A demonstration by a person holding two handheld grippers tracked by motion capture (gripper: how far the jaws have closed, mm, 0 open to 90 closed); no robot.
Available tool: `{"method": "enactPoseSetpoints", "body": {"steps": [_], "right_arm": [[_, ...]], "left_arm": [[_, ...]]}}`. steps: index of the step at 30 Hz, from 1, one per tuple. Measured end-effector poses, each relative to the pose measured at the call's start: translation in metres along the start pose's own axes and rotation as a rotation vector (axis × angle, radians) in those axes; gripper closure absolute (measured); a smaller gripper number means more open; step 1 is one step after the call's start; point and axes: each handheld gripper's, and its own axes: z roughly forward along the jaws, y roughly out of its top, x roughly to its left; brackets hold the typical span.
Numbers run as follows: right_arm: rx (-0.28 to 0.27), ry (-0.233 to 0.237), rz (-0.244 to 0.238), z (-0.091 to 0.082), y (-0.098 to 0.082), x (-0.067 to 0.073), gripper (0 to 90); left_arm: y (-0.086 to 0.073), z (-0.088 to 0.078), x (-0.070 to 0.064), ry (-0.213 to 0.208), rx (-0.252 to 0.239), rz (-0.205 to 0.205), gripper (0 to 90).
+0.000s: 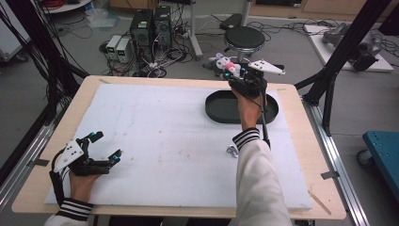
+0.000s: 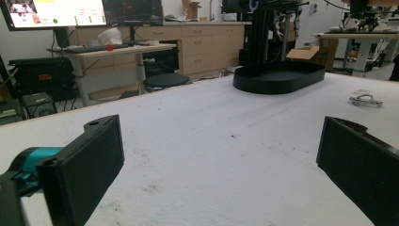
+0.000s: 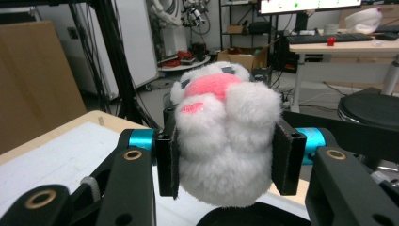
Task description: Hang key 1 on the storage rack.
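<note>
My right jaws clamp the plush toy [image 3: 226,141] above the black tray [image 1: 221,110], at one o'clock, to drop it; left jaws stand apart, idle.

Plush toy [image 3: 226,141]: soft white fluffy fur, pink felt-like patches. Right gripper [image 3: 226,162]: matt black plastic, shiny blue metal parts, brass-coloured rings, dark cloth-like pads [image 3: 280,157]. Left gripper [image 2: 221,165]: same matt black plastic. Tray [image 2: 280,76]: smooth black plastic, dull. Table top [image 1: 56,122]: pale wood. Mat [image 1: 164,136] on it: white, foam-like, slightly rough, speckled with dirt.
</note>
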Motion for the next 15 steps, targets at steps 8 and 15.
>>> {"method": "enactPoseSetpoints", "body": {"steps": [8, 15], "right_arm": [[0.033, 0.009, -0.005, 0.01, -0.003, 0.011, 54.0], [0.073, 0.015, -0.007, 0.011, -0.007, 0.017, 53.6]], "left_arm": [[0.0, 0.0, 0.0, -0.001, -0.005, -0.002, 1.8], [0.0, -0.001, 0.001, 0.0, -0.013, -0.009, 1.8]]}}
